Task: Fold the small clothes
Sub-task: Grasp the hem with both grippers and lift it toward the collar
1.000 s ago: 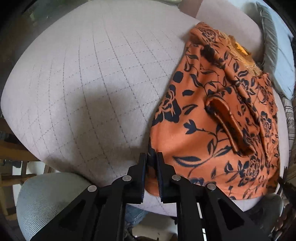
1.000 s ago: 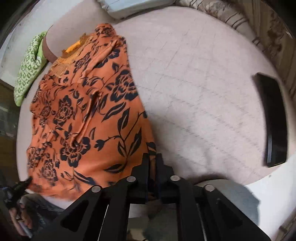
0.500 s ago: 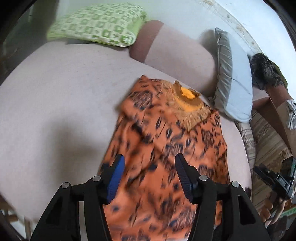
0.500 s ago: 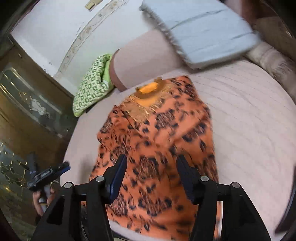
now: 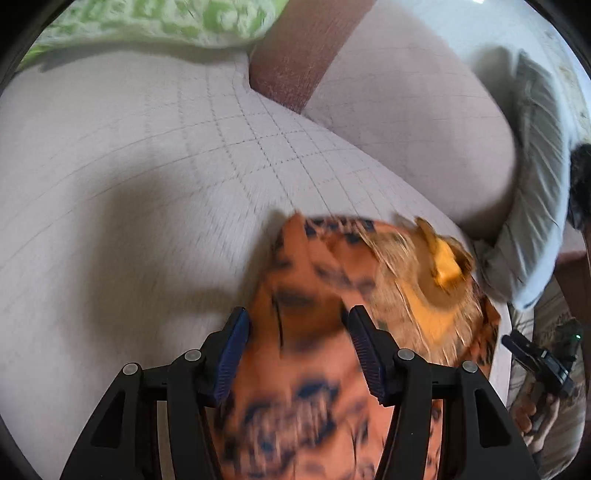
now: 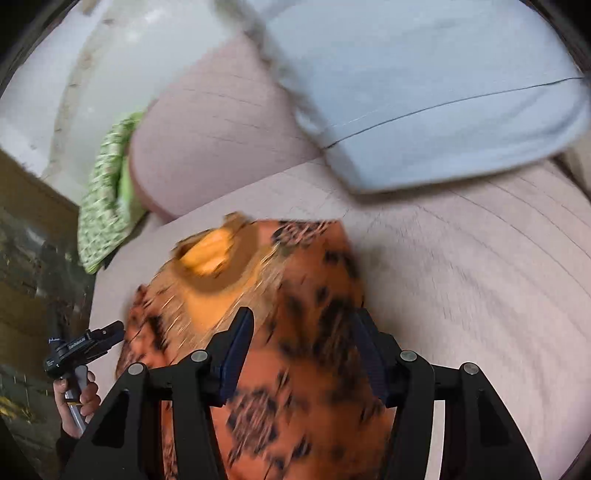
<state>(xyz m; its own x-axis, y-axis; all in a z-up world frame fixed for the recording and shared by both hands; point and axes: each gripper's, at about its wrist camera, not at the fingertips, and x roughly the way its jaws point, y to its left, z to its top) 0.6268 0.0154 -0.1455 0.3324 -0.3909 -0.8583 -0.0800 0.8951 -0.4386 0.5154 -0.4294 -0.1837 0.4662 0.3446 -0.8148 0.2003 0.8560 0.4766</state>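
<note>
An orange garment with a black flower print (image 5: 314,332) lies on the pale quilted cushion (image 5: 129,184), its fringed neck opening (image 5: 439,266) at the far end. My left gripper (image 5: 297,328) is open above the garment's left shoulder part. In the right wrist view the same garment (image 6: 306,332) lies below my right gripper (image 6: 301,328), which is open over its right shoulder part, with the neck opening (image 6: 210,254) to the left. Both views are motion-blurred. Each gripper shows at the other view's edge: the right one (image 5: 539,362), the left one (image 6: 85,347).
A green patterned pillow (image 5: 155,18) and a brown bolster (image 5: 295,55) lie at the back. A pale blue-grey pillow (image 6: 424,92) lies at the back right, next to the garment's neck end. Quilted cushion (image 6: 480,277) spreads to the right.
Both grippers let go of the garment's lower hem, opened, and moved forward over it toward the neck end. The garment now lies flatter and closer under the fingers.
</note>
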